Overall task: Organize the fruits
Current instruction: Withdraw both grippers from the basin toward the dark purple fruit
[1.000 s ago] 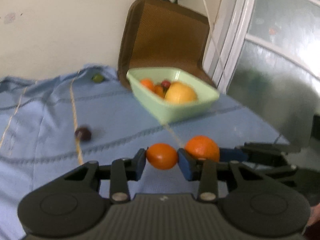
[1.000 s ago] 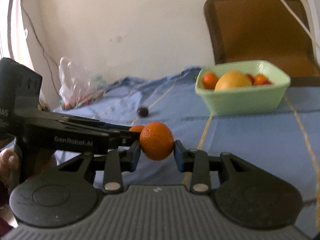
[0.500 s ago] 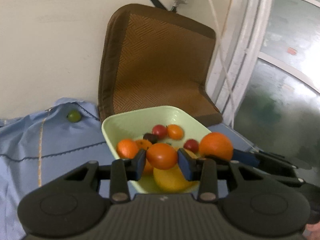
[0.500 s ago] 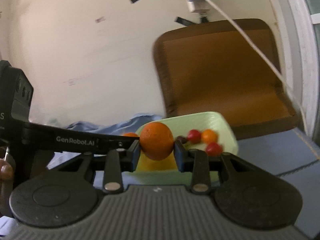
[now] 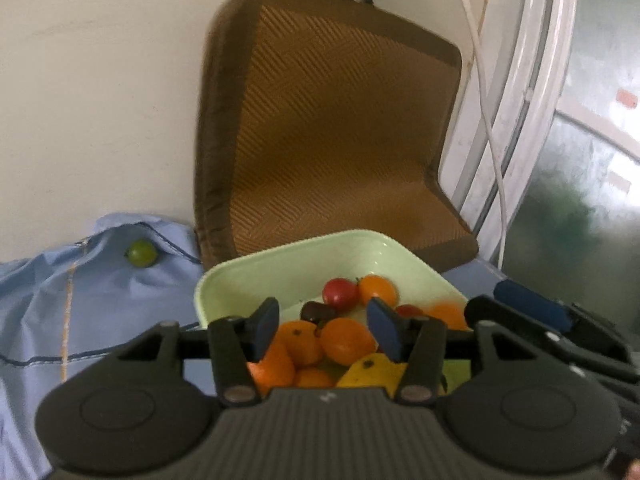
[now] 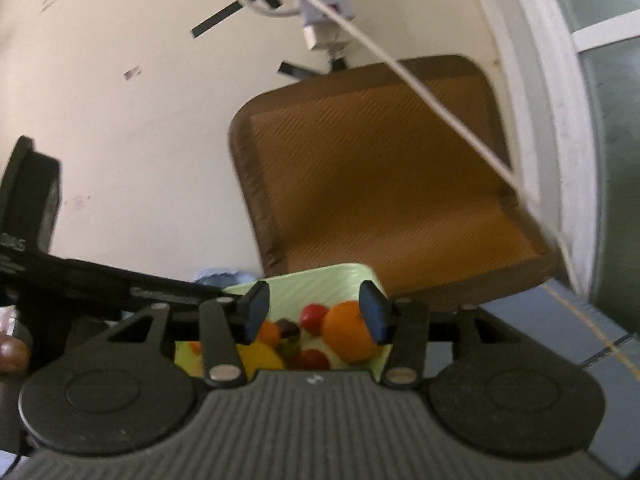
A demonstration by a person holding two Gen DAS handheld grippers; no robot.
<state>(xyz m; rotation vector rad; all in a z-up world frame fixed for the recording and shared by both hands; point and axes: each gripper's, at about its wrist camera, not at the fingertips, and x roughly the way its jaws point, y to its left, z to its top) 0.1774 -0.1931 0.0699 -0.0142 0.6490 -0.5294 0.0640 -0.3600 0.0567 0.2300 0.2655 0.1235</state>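
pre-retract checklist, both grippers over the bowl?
1. Left gripper open: ok, nothing clamped.
2. Right gripper open: ok, the orange sits below, near its right finger.
3. Dropped fruit inside the green bowl: ok, small orange fruit lies on the pile.
4. Fingers free of fruit for lifting: cannot tell, contact is unclear.
5. Grippers apart from each other: ok, but close side by side.
6. Fruit left outside: not ok, green fruit remains on the blue cloth.

Bowl (image 6: pixel 320 280) front rim behind right gripper (image 6: pixel 316 314)
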